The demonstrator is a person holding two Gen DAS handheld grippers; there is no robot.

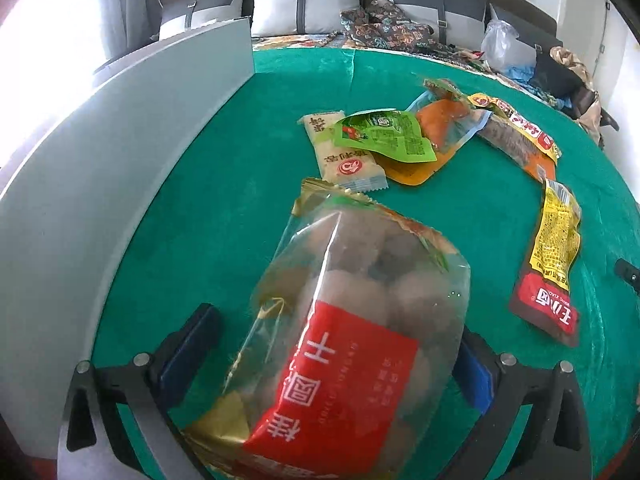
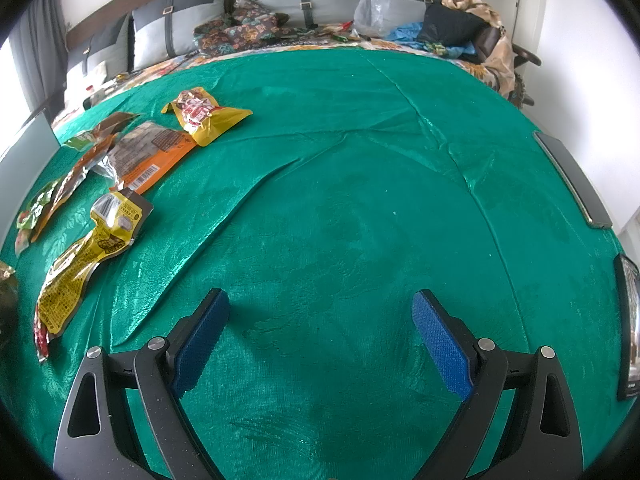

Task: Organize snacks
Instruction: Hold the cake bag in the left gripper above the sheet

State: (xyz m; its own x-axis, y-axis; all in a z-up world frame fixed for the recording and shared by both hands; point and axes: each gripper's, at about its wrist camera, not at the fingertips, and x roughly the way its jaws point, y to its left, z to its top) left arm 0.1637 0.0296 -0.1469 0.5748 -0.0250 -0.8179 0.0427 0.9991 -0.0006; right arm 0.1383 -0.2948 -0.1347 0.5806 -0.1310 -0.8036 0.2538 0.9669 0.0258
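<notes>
Low in the left wrist view, the left gripper (image 1: 334,364) stands with its jaws wide apart around a clear bag of round brown snacks with a red label (image 1: 348,328). The bag lies on the green cloth (image 1: 224,208) of the tabletop. The left pad (image 1: 188,354) is clear of the bag; whether the right pad (image 1: 474,376) touches it I cannot tell. No grip is made yet, so the step in hand looks like the reach for this bag. Beyond it, mid-frame, lie a cream packet (image 1: 344,152), a green packet (image 1: 384,136) overlapping it, an orange pouch (image 1: 436,140), and at right a yellow-and-red packet (image 1: 550,256). A grey panel (image 1: 100,168) stands along the left. The right gripper (image 2: 320,344) hangs open over bare cloth, holding nothing. Next, the left jaws would need to close gently on the soft, bulging bag, then lift it toward wherever snacks are gathered.
</notes>
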